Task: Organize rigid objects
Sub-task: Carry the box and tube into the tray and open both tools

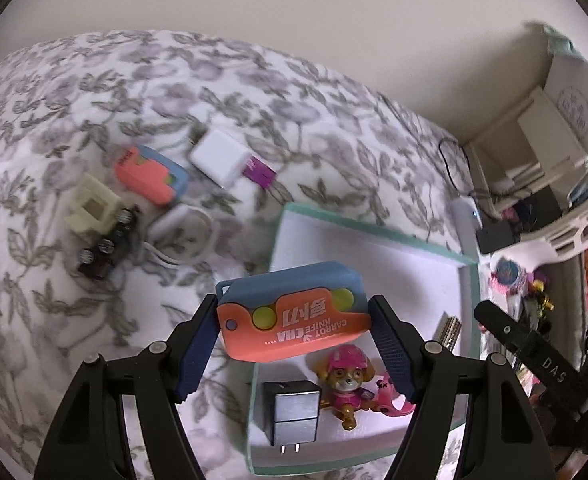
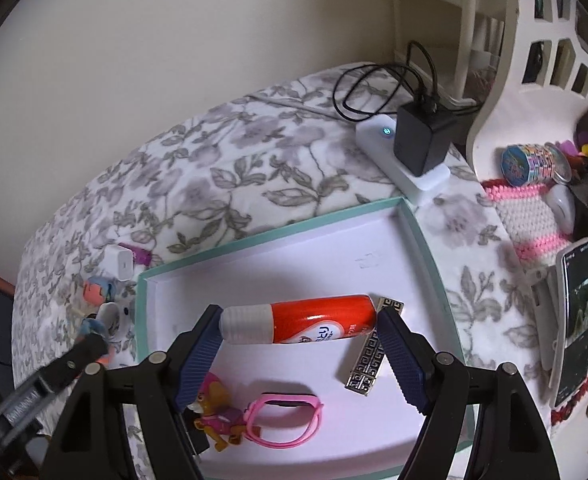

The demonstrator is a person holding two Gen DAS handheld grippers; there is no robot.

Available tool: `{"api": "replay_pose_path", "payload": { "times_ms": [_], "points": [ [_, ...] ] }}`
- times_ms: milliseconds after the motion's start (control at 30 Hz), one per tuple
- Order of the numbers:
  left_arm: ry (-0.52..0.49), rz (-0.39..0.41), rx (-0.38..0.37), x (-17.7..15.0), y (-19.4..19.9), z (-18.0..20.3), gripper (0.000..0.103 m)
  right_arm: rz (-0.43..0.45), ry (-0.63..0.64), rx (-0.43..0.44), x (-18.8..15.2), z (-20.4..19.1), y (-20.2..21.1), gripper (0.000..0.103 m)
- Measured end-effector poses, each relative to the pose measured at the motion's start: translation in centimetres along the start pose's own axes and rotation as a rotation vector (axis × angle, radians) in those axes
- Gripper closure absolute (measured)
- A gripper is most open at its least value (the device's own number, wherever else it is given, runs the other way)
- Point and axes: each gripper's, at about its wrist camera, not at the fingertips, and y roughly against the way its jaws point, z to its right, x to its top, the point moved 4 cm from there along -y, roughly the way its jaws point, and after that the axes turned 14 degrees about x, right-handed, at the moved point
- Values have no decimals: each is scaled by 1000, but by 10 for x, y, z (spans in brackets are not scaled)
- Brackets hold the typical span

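Observation:
My left gripper (image 1: 294,320) is shut on an orange and blue carrot knife toy (image 1: 294,316) and holds it over the near left part of the teal-rimmed white tray (image 1: 468,280). My right gripper (image 2: 298,322) is shut on a red and white glue stick (image 2: 298,320) and holds it above the same tray (image 2: 422,240). In the tray lie a pink pup figurine (image 1: 344,380), a black and silver plug adapter (image 1: 292,408), a pink watch band (image 2: 286,416) and a silver patterned bar (image 2: 368,360).
On the floral bedspread left of the tray lie a second orange and blue toy (image 1: 150,174), a white charger (image 1: 222,156), a cream plastic block (image 1: 90,208), dark cylinders (image 1: 106,248) and a white cable (image 1: 182,232). A white power strip with black adapter (image 2: 418,144), a phone (image 2: 574,320) and a white rack (image 2: 534,60) stand to the right.

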Motion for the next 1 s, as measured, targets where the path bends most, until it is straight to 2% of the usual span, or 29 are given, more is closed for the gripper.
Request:
{"api": "replay_pose_path", "payload": {
  "times_ms": [400, 1000],
  "points": [
    [-111, -44, 27, -20, -28, 36, 28, -75, -47, -59, -11, 25, -27, 23],
    [-136, -84, 53, -28, -52, 39, 27, -152, 10, -149, -24, 30, -56, 22]
  ]
}}
